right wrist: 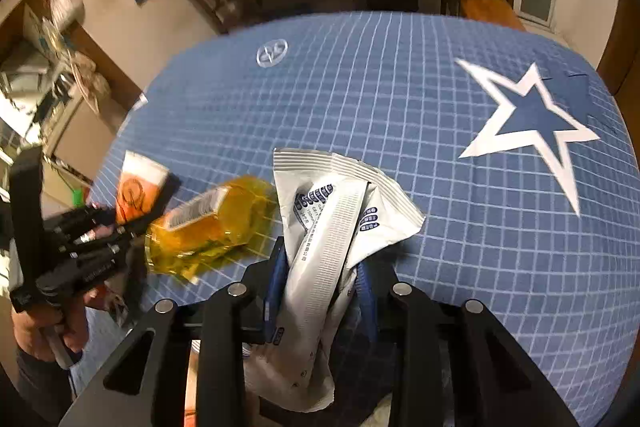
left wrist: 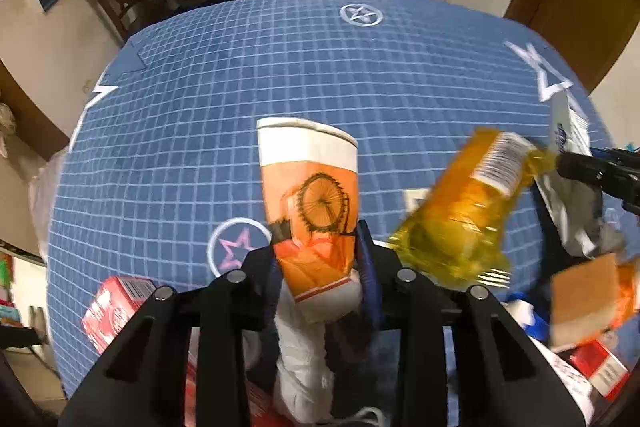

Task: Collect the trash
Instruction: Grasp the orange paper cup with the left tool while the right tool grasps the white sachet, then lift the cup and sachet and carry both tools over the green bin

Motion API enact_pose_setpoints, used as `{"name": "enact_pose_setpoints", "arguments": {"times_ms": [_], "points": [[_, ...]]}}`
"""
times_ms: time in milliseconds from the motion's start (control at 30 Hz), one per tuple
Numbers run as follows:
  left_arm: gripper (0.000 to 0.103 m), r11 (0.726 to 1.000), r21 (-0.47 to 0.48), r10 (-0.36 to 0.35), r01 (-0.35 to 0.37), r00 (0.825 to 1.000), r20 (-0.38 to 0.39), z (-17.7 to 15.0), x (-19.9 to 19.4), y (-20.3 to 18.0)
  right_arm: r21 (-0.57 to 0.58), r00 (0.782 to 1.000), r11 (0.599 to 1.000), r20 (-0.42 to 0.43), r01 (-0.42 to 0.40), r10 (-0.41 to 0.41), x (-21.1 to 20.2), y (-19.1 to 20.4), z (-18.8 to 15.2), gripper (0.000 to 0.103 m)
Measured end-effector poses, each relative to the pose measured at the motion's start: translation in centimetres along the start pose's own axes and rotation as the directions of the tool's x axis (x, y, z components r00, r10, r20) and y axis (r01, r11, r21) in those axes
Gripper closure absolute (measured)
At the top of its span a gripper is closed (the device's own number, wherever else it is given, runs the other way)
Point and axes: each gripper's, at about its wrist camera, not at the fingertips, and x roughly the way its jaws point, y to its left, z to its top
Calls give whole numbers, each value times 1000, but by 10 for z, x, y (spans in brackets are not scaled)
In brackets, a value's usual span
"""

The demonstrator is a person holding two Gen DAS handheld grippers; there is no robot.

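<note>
- The left gripper [left wrist: 320, 259] had its fingers [left wrist: 366, 267] pinching a paper cup [left wrist: 310, 195], orange and white with a wheel drawn on it, gripped near its base so the open rim stuck out ahead over the desk [left wrist: 240, 75].
- The cup looked a little squashed, its rim bent; I took that for the squeeze of the grip.
- The right gripper [right wrist: 322, 287] had its fingers [right wrist: 276, 291] pinching a crumpled silver wrapper [right wrist: 332, 219], caught low down, so the sealed top fanned out above them.
- Both pieces seemed lifted off the blue gridded cloth, held up as if ready to be carried away.
- Between the two hung a yellow crinkly packet [left wrist: 464, 211] with a barcode label. It was blurred, and I could not tell whether it lay on the cloth or was caught against the wrapper.
- In the right camera, a hand [right wrist: 44, 323] showed at the left edge holding the left tool, cup forward.
- More litter waited by the near edge: a red box [left wrist: 112, 307] at the left and a brown card piece [left wrist: 584, 299] with another red carton [left wrist: 600, 367] at the right.
- I saw no bin in either view, so where the trash should go I could not say.
- With so much left, I judged the job to be in its early or middle part.
</note>
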Motion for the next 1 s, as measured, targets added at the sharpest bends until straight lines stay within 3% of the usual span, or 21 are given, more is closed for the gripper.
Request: {"name": "enact_pose_setpoints", "arguments": {"times_ms": [267, 433, 567, 800, 1000], "points": [[72, 991, 87, -113, 105, 990, 90, -22, -53, -25, -72, 995, 996, 75, -56, 61, -61, 20, -30, 70], [72, 972, 126, -214, 198, 969, 125, -59, -88, -43, -120, 988, 991, 137, -60, 77, -110, 42, -59, 70], [72, 959, 159, -259, 235, 955, 147, -84, -110, -57, -158, 987, 984, 129, -77, 98, -134, 64, -94, 70], [72, 951, 176, -285, 255, 942, 178, -109, -138, -68, -220, 993, 972, 66, -82, 98, -156, 99, -154, 69], [72, 951, 203, -280, 233, 927, 248, -134, -173, -88, -237, 979, 972, 199, 0, 48, -204, 118, -191, 69]]}}
